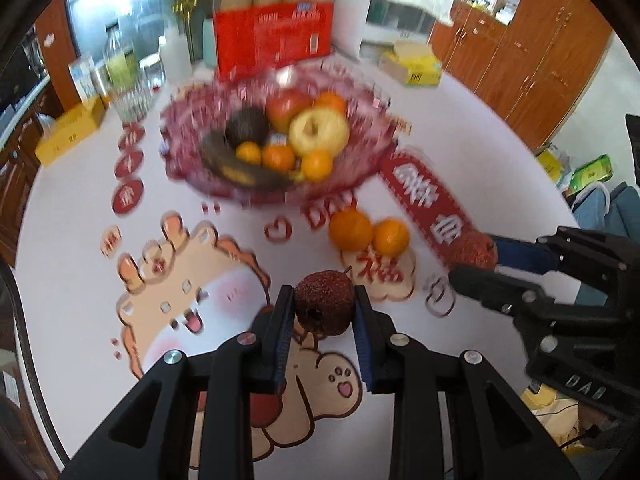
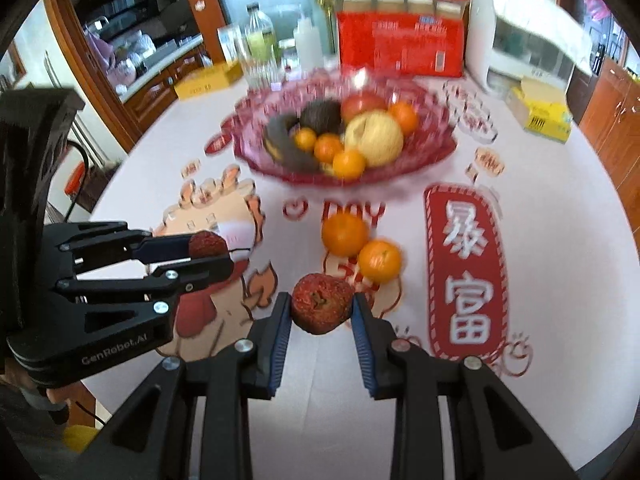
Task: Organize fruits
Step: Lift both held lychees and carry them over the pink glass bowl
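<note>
While both grippers are clamping small red fruits, the job is sitting at the carrying step. The left gripper [image 1: 323,312] is squeezing a dark red speckled fruit [image 1: 324,302] between its blue pads, and the right gripper [image 2: 321,310] is pinching a brighter red fruit [image 2: 321,303] the same way, stem end facing the camera. Both fruits are hanging in front of the pink glass bowl [image 1: 192,136], nearer the cameras than the two loose oranges [image 1: 368,232] that are resting just in front of the bowl on the printed tablecloth [image 1: 72,280]. The bowl is already holding a yellow apple [image 1: 318,131], a red apple, an avocado, a blackened banana and several oranges.

Judging by this, the next move is calling for carrying each fruit forward over the bowl's rim and easing the pads apart above a free spot, so nothing is rolling out or knocking the pile.

Each wrist view is showing the other gripper side-on with its fruit, which its own camera cannot give. Only the right view is showing the red banner [image 2: 466,276] beside the bowl in full; the left view is cutting it off behind the right gripper.
</note>
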Demonstrator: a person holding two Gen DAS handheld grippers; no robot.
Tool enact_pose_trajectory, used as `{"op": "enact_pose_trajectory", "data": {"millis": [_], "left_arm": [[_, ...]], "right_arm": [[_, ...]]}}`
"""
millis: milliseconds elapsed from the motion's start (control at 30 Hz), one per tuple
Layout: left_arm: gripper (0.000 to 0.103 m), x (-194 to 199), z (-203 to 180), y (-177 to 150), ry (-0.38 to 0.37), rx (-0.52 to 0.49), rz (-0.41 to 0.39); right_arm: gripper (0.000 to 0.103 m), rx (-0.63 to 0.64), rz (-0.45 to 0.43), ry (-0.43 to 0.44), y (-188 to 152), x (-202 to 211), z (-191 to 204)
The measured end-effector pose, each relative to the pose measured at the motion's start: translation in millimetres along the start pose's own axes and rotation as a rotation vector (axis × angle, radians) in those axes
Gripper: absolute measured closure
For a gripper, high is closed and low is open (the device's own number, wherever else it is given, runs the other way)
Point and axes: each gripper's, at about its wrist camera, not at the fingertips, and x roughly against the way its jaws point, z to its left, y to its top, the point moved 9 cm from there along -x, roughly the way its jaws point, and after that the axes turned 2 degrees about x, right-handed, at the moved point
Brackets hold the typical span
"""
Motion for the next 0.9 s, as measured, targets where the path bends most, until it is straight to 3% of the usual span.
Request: {"op": "enact_pose_trajectory", "data": {"millis": [333, 500, 733, 900], "left_arm": [[0.077, 86.1, -0.9, 89.1, 0.053, -0.053, -0.196], [0.076, 114.2, -2.1, 125.2, 0.072, -0.072, -0.273], [0.076, 129.7, 0.3, 170.0, 0.09, -0.069, -0.356], [0.076, 109.0, 14.8, 191.1, 0.116, -0.024, -0.356]], "right_arm": [[0.073, 0.053, -0.208, -0.095, 96.3, 103.5, -20.3], [0.073, 0.111, -0.309, -0.185, 145.7, 143.2, -28.0], [0.073, 0.12, -0.371, -0.212, 196.9, 150.2, -37.4], [0.073, 0.1, -0.349, -0.177, 222.0, 117.4, -42.0]]}}
